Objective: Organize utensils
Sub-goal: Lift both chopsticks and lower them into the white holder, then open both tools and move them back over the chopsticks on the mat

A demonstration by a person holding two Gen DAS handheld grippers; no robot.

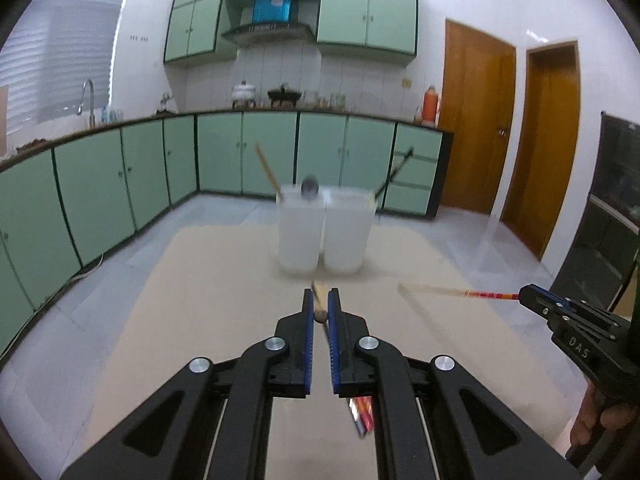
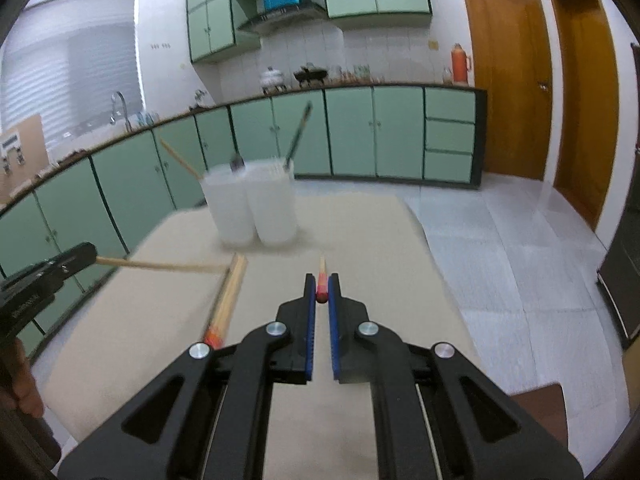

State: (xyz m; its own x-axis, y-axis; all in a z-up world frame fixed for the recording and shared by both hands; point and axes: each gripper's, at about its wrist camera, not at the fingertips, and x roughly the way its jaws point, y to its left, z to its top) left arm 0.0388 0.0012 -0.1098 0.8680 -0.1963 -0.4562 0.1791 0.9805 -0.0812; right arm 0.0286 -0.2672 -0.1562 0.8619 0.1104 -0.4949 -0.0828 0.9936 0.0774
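Both of your grippers are loaded. Your left gripper [image 1: 321,307] has its blue pads clamped on a plain wooden chopstick [image 1: 319,294], and your right gripper [image 2: 321,293] is clamped on the red end of a second chopstick [image 2: 322,280]. In the left wrist view that second stick shows side-on, with red and orange bands near the jaws and a pale shaft reaching over the tan table top [image 1: 192,320].

The two white holders [image 1: 324,232] stand side by side, touching, toward the far edge of the table top. They already have contents — a wooden stick [image 1: 267,172] leans out of the left one, a dark-handled utensil [image 1: 394,172] out of the right, and a dark rounded piece [image 1: 310,188] shows at the rim between them. So part of the sorting looks done.

Work is left, I judge. Neither held chopstick is in a holder yet; both are well short of the holders. At least one more chopstick [image 2: 228,300] with a red end lies on the table top, below your left gripper — it may be a pair, though the blur hides that.
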